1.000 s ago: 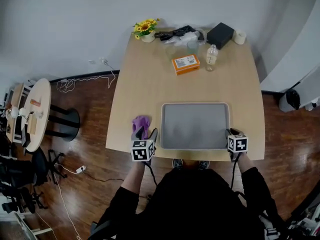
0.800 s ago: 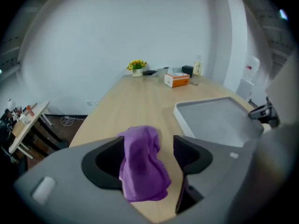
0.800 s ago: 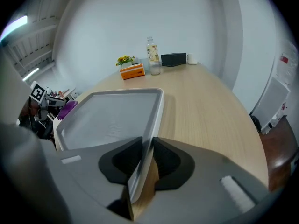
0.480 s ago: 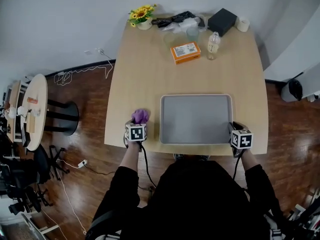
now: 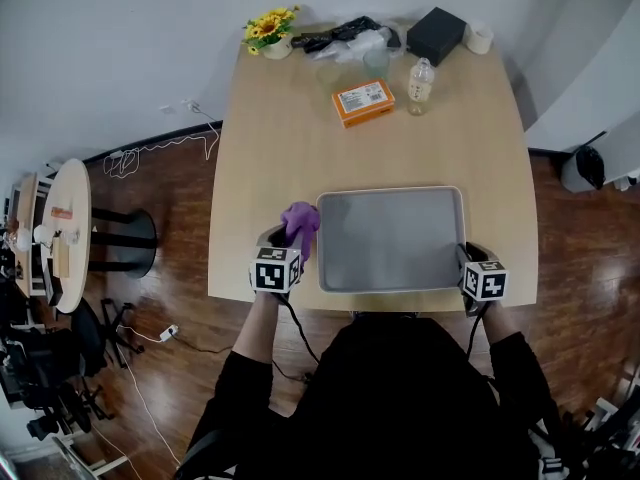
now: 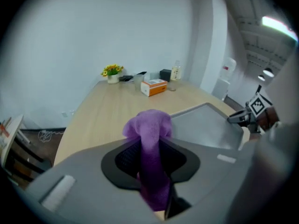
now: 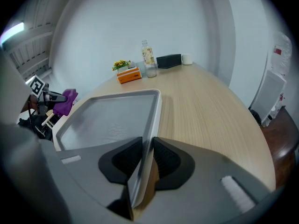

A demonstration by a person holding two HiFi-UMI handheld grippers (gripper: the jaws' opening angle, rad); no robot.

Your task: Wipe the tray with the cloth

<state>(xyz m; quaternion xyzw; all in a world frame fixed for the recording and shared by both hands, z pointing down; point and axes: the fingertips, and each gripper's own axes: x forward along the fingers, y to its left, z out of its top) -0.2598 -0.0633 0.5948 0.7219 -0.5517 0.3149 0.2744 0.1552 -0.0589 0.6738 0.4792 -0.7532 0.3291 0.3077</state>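
Observation:
A grey rectangular tray point(image 5: 390, 238) lies near the front edge of the wooden table point(image 5: 300, 148). The purple cloth point(image 5: 300, 220) hangs bunched between the jaws of my left gripper point(image 5: 285, 243), lifted just left of the tray's left rim; the jaws are closing on it. In the left gripper view the cloth point(image 6: 150, 139) stands up between the pads with the tray point(image 6: 205, 125) to its right. My right gripper point(image 5: 468, 264) is shut on the tray's near right rim point(image 7: 152, 125), which runs straight between its pads.
At the table's far end stand a flower pot point(image 5: 268, 36), an orange box point(image 5: 363, 102), a clear bottle point(image 5: 420, 86), a black box point(image 5: 437, 34), a tape roll point(image 5: 480, 38) and some black and clear clutter point(image 5: 350, 40). A round side table point(image 5: 60, 238) stands on the floor at left.
My left gripper closed on the purple cloth, which lay on the table, and lifted it towards the tray's left rim. The right gripper stayed on the tray's rim.

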